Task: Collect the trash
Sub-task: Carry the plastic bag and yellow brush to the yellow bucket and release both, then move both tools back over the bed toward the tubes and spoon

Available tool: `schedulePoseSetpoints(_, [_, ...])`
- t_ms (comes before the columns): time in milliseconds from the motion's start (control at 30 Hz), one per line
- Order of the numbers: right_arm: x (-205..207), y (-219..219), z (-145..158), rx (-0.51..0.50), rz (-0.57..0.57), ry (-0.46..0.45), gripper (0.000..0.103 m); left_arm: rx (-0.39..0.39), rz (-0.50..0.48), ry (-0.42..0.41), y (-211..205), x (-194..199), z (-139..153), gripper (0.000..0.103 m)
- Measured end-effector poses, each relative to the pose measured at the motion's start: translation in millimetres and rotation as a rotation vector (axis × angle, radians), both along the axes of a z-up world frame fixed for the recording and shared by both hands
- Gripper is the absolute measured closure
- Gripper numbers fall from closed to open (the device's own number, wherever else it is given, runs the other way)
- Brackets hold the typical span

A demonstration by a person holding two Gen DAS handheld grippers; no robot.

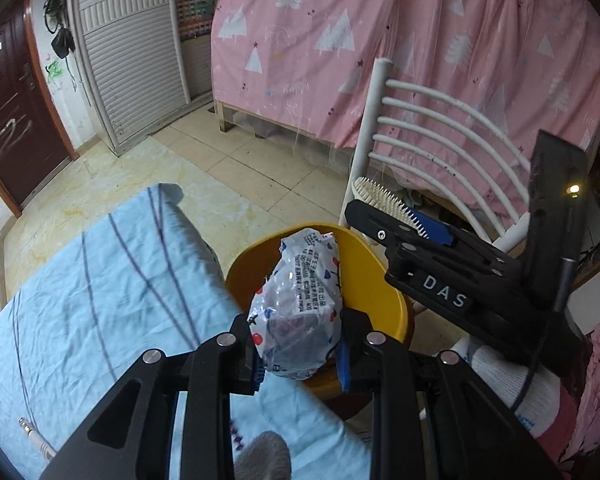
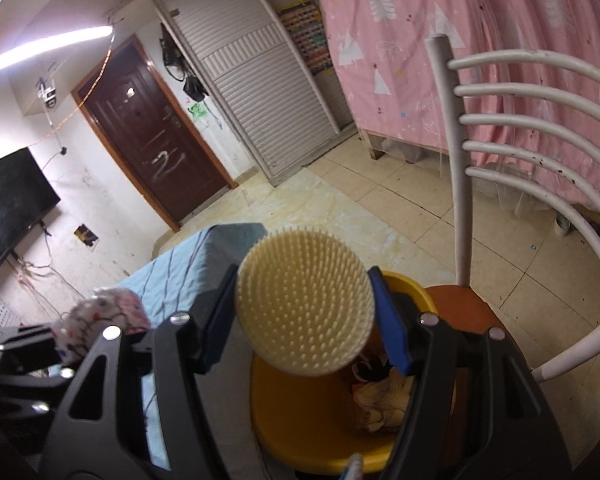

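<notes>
The left hand-held gripper [image 1: 300, 354] is clamped on a crumpled plastic wrapper [image 1: 300, 304], white with red and blue specks and printed text. Its blue pads press the wrapper's lower sides, and the rest of the wrapper sticks forward past the fingertips. The wrapper hangs above the near rim of a yellow bin [image 1: 376, 280], at the spot where the bin meets the far right corner of the table [image 1: 80, 280], which is draped in a light blue cloth with dark stripes.

The right hand-held gripper [image 2: 304, 316] holds a round cream brush [image 2: 304, 304] with short bristles, its disc wedged between the blue pads and facing the camera. The brush sits over the bin's far side; from the left wrist view it shows above the bin's back rim, just beside the chair. Inside the bin, under the brush, lie some crumpled pale and dark scraps [image 2: 384, 396], though the view is too cramped to say what they are.

The bin appears to rest on the brown seat of a white chair [image 2: 460, 160] with curved back rails. Behind stand a pink curtain [image 1: 380, 40] printed with trees, a tiled floor, and a dark door [image 2: 156, 136].
</notes>
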State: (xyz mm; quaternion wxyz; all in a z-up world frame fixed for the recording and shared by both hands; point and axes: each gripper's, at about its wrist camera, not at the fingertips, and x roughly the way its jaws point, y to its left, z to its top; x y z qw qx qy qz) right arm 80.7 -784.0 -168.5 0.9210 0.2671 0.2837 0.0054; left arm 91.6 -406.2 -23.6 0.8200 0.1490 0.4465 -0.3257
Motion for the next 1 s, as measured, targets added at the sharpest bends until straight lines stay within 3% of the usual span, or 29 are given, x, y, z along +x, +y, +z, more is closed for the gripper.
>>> schedulePoseSetpoints(100, [-0.1,-6.1,-1.7,0.013,-0.012,-0.002,0.042,0.02,-0.012,0.01,-14.5,4.6,-8.2,0.078])
schedulePoseSetpoints(200, [-2.5,-7.9,-1.7,0.019,-0.019,-0.006,0.042,0.062,-0.016,-0.002,-27.3,9.7,-18.1,0.045])
schedulePoseSetpoints(233, [-2.8,-8.5,-1.7,0.02,-0.021,-0.007,0.042,0.064,-0.004,0.004,-26.6,11.9,-20.9,0.043])
schedulePoseSetpoints(433, [-1.3,-6.2,-5.9,0.027,-0.01,0.0,0.04,0.054,0.033,0.005,-12.7,15.8,-16.4,0.043])
schedulePoseSetpoints(533, [-0.8,-1.6,-5.4,0.028,-0.02,-0.003,0.021,0.041,0.057,-0.002,-1.2,16.6,-9.1,0.043])
schedulePoseSetpoints(1000, [-4.0,34.9,12.8,-0.019,0.07,-0.042,0.019,-0.064,0.214,-0.045,124.0,0.8,27.1,0.042])
